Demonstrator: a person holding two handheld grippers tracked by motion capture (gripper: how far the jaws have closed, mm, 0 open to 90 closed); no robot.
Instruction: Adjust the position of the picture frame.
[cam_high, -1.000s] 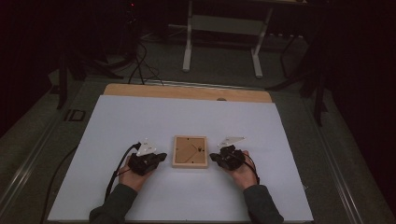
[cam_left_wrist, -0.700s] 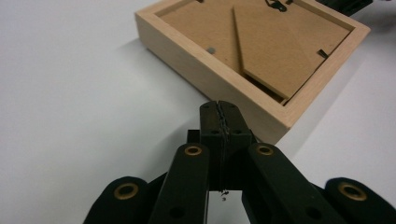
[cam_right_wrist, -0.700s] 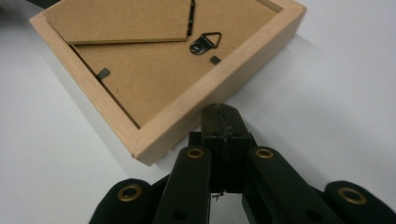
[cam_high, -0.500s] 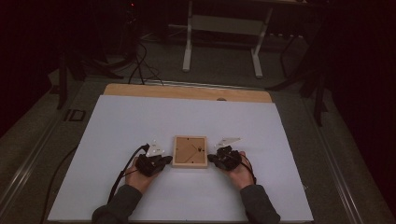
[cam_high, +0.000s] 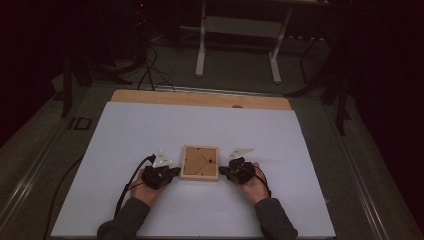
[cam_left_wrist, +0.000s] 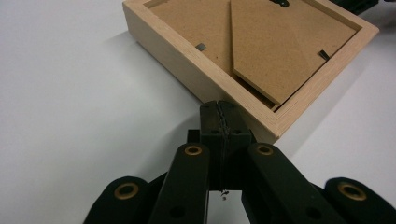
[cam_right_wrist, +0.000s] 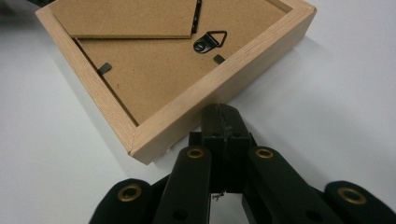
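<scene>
Both grippers had closed in on the picture frame (cam_high: 200, 162) since a second earlier, when each sat a little clear of its sides. The left gripper (cam_high: 172, 172) had its jaws pressed fully together with nothing between them, its tip meeting the frame's left wall close to the near-left corner, as the left gripper view (cam_left_wrist: 219, 109) showed. The right gripper (cam_high: 224, 171) was clenched in the same way, gripping nothing, its tip (cam_right_wrist: 219, 112) against the outer face of the frame's right wall near the near-right corner.

The pale wooden frame lay back-side up on the white sheet (cam_high: 150, 125) that covered the table, a little nearer the sheet's near edge than its far edge and about midway between its left and right edges. Its brown backing board (cam_right_wrist: 159, 79) carried a small black triangular hanging ring (cam_right_wrist: 211, 41) and a folded easel stand (cam_left_wrist: 285, 42), with small metal tabs at the inner rim.

The person's left hand (cam_high: 146, 190) and right hand (cam_high: 254, 186) held the grippers from the near edge, in dark sleeves. A black cable (cam_high: 131, 177) looped out from the left gripper. A bare wooden strip of tabletop (cam_high: 200, 99) showed beyond the sheet's far edge, with a metal stand (cam_high: 240, 30) and floor cables (cam_high: 150, 70) farther off.
</scene>
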